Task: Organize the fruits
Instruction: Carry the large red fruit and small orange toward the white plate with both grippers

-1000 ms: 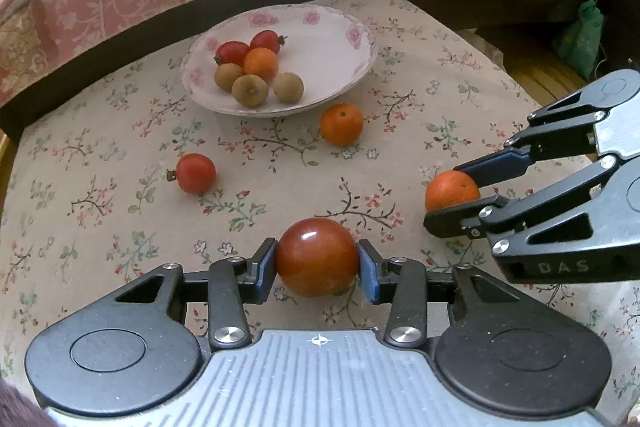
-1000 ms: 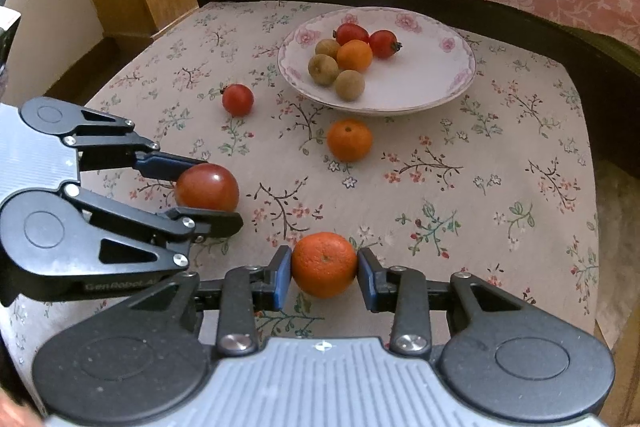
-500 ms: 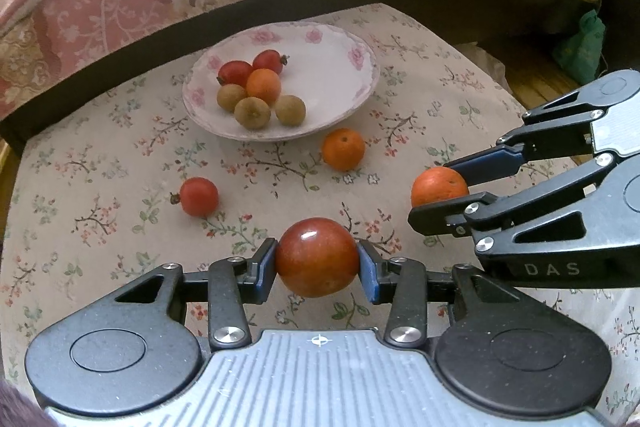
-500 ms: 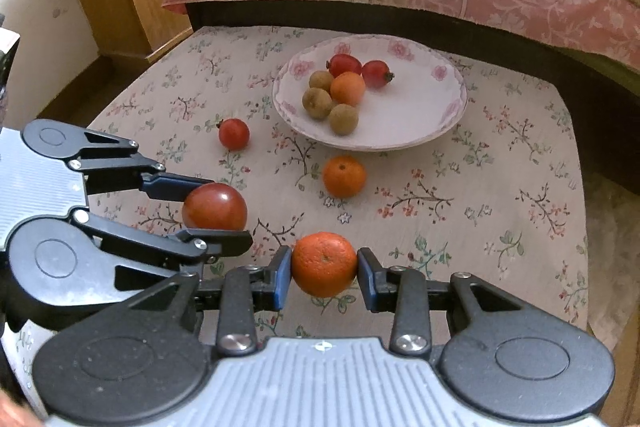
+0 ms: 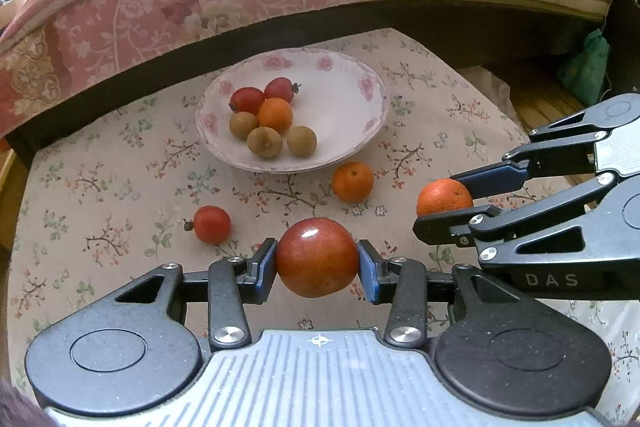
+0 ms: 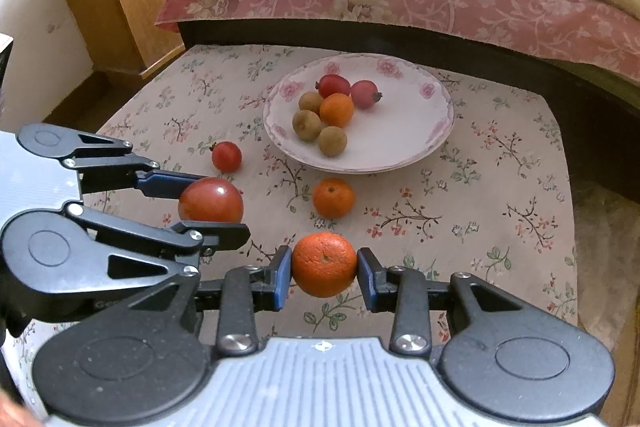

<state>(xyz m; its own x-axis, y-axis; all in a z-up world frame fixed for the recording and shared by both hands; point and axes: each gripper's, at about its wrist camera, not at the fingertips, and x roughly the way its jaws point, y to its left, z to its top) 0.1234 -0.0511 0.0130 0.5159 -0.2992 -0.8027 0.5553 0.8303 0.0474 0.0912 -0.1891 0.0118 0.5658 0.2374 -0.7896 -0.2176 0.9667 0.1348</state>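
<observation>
**Above the desk's near edge: both grippers loaded**

Left gripper [image 5: 317, 264] pinches a large tomato [image 5: 317, 257]; right gripper [image 6: 324, 270] pinches an orange [image 6: 324, 264]. Plate [image 5: 360, 147] sits toward the far edge, already crowded. Risks: round fruit slipping from the pads, grippers colliding, dropped fruit scattering the pile.

The right claw [image 6: 324, 273] gripped an orange [image 6: 324, 270] between its blue pads, above the floral-clothed desk [image 6: 500, 187]; to its left the left claw [image 6: 210, 201] clamped a large red tomato [image 6: 211, 199]; a second orange [image 6: 333, 197] and a small tomato [image 6: 226, 157] lay on the cloth near a flowered plate [image 6: 420, 131]; the plate held two red fruits, one orange and three brown fruits.
</observation>
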